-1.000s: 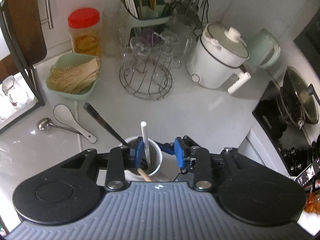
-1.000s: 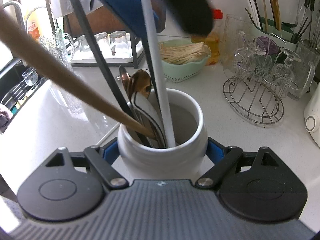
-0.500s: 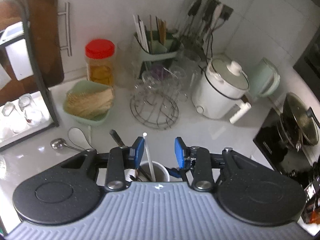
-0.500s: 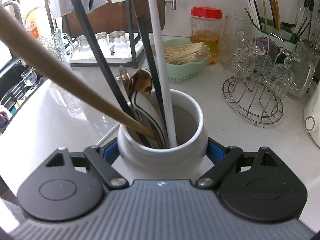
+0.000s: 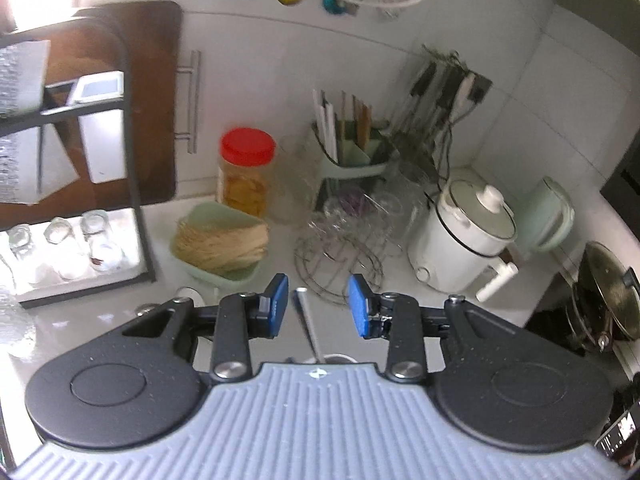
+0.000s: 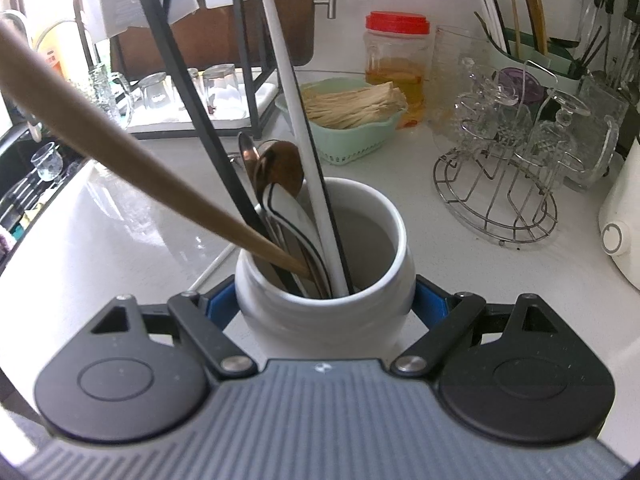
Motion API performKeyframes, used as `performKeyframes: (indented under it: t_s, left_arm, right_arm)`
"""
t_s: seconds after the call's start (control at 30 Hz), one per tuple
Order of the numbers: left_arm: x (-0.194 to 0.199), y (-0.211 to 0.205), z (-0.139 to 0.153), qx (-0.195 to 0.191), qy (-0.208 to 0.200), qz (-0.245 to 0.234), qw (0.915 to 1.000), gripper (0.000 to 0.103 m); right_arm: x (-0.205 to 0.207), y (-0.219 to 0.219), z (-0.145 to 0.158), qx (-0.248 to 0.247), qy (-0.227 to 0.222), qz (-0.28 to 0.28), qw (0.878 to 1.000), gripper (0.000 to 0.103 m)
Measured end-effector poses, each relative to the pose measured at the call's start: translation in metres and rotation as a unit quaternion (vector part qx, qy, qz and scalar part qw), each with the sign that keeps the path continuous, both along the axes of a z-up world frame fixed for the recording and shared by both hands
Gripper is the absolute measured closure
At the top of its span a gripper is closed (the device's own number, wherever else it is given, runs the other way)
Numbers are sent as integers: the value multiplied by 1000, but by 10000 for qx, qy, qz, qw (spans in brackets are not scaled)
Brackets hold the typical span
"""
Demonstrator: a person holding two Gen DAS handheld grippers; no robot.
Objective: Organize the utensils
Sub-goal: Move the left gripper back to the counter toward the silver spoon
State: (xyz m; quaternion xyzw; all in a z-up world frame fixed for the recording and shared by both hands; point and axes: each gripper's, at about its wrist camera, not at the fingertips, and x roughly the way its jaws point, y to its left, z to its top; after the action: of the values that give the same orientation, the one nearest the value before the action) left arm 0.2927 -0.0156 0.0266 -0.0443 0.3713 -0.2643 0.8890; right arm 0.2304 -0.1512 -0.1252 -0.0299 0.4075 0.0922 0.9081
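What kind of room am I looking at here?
Most likely a home kitchen: a white rice cooker stands on the counter, drinking glasses hang on a wire rack, and a white crock holds spoons and chopsticks.

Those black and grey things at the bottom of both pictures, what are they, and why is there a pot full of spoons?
They are grabbers a person holds, one per hand, each with a camera looking along its blue fingers. The right gripper squeezes a white pot on the kitchen counter, holding spoons, a wooden stick and a white chopstick. The left gripper is open and empty above the same chopstick's tip. Behind stand a green basket, a red-lidded jar and a glass rack.
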Motion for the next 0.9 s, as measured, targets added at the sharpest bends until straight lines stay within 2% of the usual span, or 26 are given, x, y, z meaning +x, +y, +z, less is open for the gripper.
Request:
performKeyframes:
  t_s: [0.27, 0.3, 0.37, 0.43, 0.6, 0.9]
  left_arm:
    - [7, 41, -8, -104, -27, 574, 9983, 64]
    - [9, 46, -11, -110, 17, 607, 9981, 63]
    - [11, 55, -18, -131, 122, 670, 9976, 55]
    - [13, 62, -25, -63, 140, 746, 9971, 54]
    - [18, 77, -53, 146, 330, 958, 9947, 54]
    - [36, 92, -125, 285, 972, 1055, 9893, 54]
  right_arm:
    - [5, -5, 0, -28, 7, -228, 9997, 12]
    - [5, -5, 0, -32, 12, -247, 9997, 12]
    - [5, -5, 0, -42, 23, -264, 9996, 12]
    - [6, -5, 0, -45, 32, -278, 9996, 12]
    - [5, -5, 0, -17, 33, -351, 9994, 12]
    - [2, -10, 0, -2, 39, -523, 9986, 12]
